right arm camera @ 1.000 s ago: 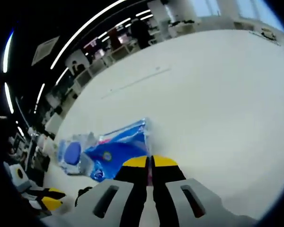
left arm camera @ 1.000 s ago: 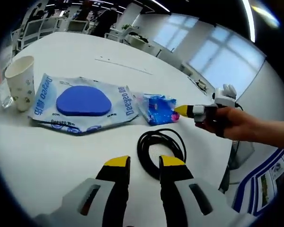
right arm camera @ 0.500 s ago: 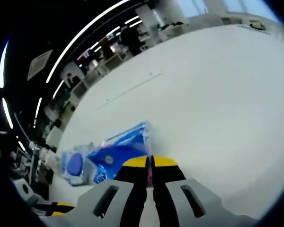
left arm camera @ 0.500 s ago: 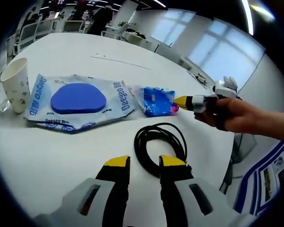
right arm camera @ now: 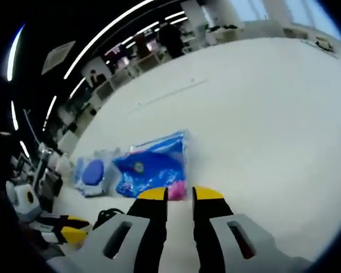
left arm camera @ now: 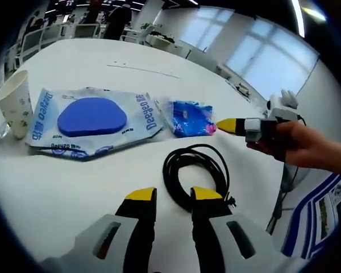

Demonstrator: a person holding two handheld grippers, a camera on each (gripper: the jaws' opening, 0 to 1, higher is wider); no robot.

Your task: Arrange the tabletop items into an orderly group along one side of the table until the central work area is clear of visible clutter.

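A small blue packet with a pink edge lies on the white table, beside a larger flat packet with a blue oval inside. A paper cup stands at the far left. A black coiled cable lies just ahead of my left gripper, which is open with nothing between its jaws. My right gripper, held by a hand, sits just right of the small packet. In the right gripper view my right gripper is open, with the small blue packet directly in front.
The table's edge runs close on the right, with floor below. A wide bare stretch of table lies beyond the packets. My left gripper and the cable show at lower left. Office desks stand far behind.
My right gripper was shut on the small blue packet's pink edge; it has opened and let go, and has drawn back slightly. The left gripper has stayed open over the cable.
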